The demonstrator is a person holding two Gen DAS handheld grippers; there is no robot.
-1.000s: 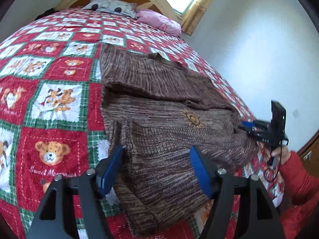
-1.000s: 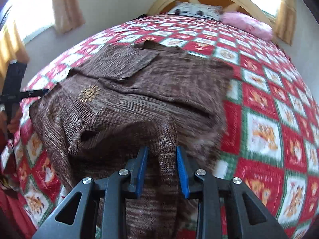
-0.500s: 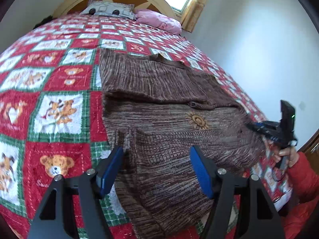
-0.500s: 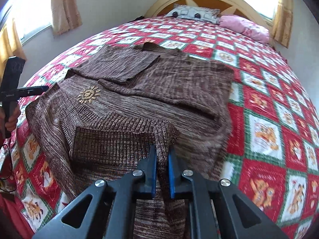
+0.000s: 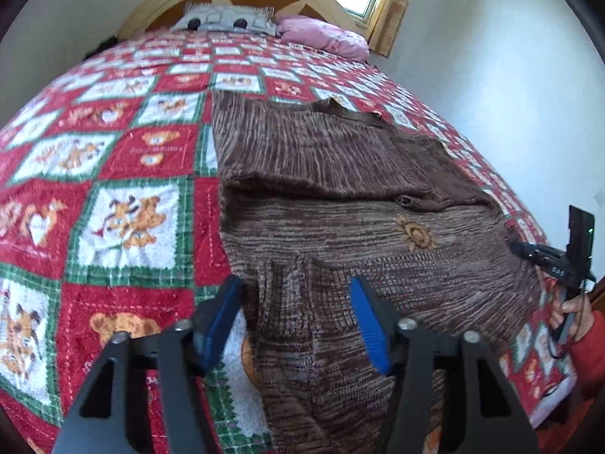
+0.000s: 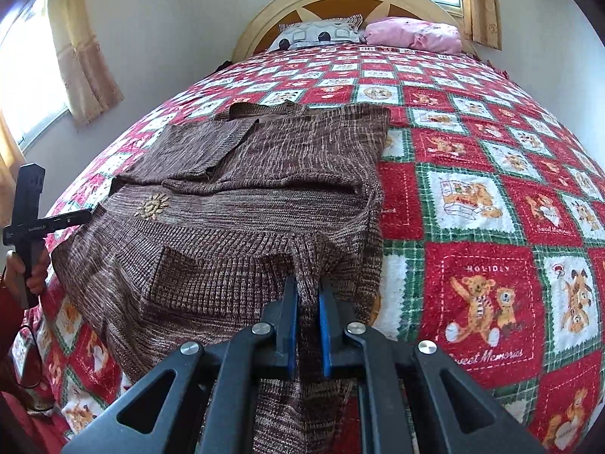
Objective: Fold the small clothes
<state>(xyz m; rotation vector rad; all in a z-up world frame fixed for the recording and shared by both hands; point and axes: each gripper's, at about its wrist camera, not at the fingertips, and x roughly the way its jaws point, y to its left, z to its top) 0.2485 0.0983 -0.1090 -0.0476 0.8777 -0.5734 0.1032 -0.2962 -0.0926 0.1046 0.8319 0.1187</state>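
Note:
A brown knitted sweater (image 5: 340, 204) with a sun emblem (image 5: 414, 232) lies flat on the patchwork quilt, its upper part folded over. In the left wrist view my left gripper (image 5: 295, 283) hovers over the sweater's near edge. Its jaws are closing, with a ridge of knit between the blue pads (image 5: 368, 325) and neither pad pressing on it. In the right wrist view the sweater (image 6: 245, 196) has a pinched-up fold (image 6: 307, 261) at its near edge, and my right gripper (image 6: 308, 283) is shut on that fold.
The red, green and white teddy-bear quilt (image 6: 472, 196) covers the bed. A grey pillow (image 5: 227, 19) and a pink pillow (image 5: 325, 36) lie by the headboard. A hand in a red sleeve holds a black device (image 5: 567, 257) at the bed's edge, also in the right wrist view (image 6: 28, 212).
My right gripper closed on a fold of the sweater and rolled upright, drawing the knit into a ridge. My left gripper's jaws narrowed a little over the near edge.

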